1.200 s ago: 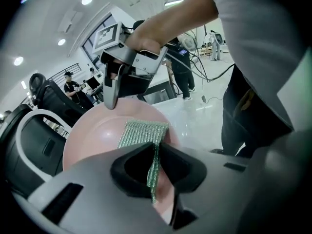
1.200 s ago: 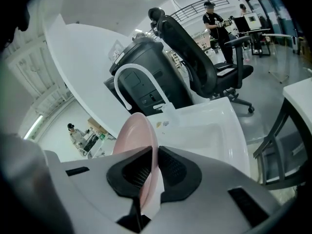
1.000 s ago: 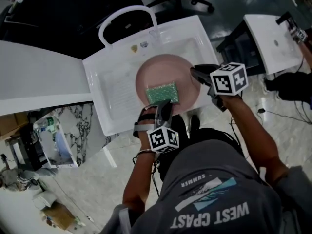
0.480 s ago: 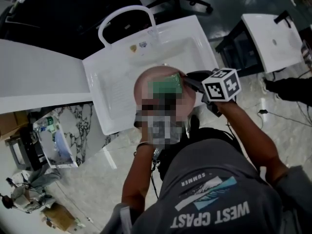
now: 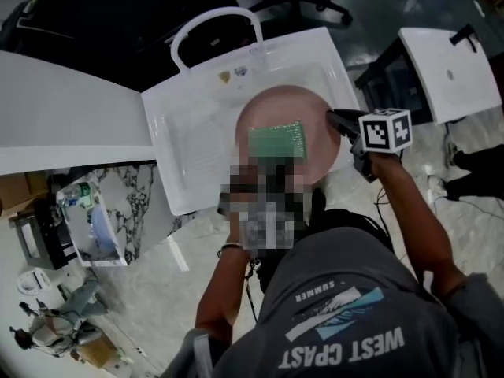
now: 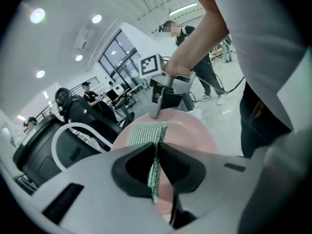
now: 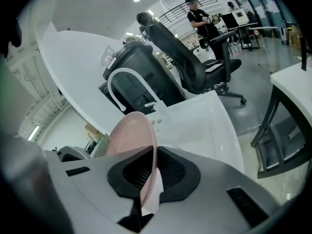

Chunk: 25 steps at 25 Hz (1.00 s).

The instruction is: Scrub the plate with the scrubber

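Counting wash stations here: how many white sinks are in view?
2. One sink lies right before the person, under the plate; a second sink stands apart at the upper right. More may be out of frame.

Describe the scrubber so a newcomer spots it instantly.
Find the white sink with the arched faucet. Over its basin is a round pink plate, and the scrubber lies against its face. It's the only green, mesh-textured rectangle among smooth white and pink.
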Tool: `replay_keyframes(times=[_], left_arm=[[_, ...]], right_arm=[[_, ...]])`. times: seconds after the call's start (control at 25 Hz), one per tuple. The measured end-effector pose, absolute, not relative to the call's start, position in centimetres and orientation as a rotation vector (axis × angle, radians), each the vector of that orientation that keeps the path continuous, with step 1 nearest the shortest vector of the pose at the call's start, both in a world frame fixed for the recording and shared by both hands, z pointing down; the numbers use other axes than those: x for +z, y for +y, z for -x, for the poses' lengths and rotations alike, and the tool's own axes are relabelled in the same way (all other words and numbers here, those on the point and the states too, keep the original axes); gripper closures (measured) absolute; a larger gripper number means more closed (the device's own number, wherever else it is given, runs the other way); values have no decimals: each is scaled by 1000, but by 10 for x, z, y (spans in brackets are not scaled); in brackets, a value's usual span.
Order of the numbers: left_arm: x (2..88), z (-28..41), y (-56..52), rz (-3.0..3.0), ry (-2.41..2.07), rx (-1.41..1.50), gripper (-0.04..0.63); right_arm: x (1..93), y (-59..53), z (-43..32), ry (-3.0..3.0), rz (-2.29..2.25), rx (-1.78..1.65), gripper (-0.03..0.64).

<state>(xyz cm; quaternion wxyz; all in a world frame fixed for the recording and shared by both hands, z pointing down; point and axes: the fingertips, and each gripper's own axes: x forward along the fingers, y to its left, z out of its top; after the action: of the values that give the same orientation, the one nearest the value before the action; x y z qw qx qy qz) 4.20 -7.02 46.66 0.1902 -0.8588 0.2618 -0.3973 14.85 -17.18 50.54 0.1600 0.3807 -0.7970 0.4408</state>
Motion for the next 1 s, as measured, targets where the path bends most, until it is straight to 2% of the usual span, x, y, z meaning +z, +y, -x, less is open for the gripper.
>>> replay_keyframes(times=[0.32, 0.6, 1.0], left_arm=[[458, 42, -148, 2326, 976, -1156, 555], [526, 94, -225, 2311, 940, -1340, 555], [608, 125, -296, 2325, 881, -1485, 555]], right_arm=[[522, -179, -165, -2207, -1146, 1279, 571], [533, -177, -170, -2168, -1160, 1312, 571], [543, -178, -161, -2133, -1178, 1361, 571]])
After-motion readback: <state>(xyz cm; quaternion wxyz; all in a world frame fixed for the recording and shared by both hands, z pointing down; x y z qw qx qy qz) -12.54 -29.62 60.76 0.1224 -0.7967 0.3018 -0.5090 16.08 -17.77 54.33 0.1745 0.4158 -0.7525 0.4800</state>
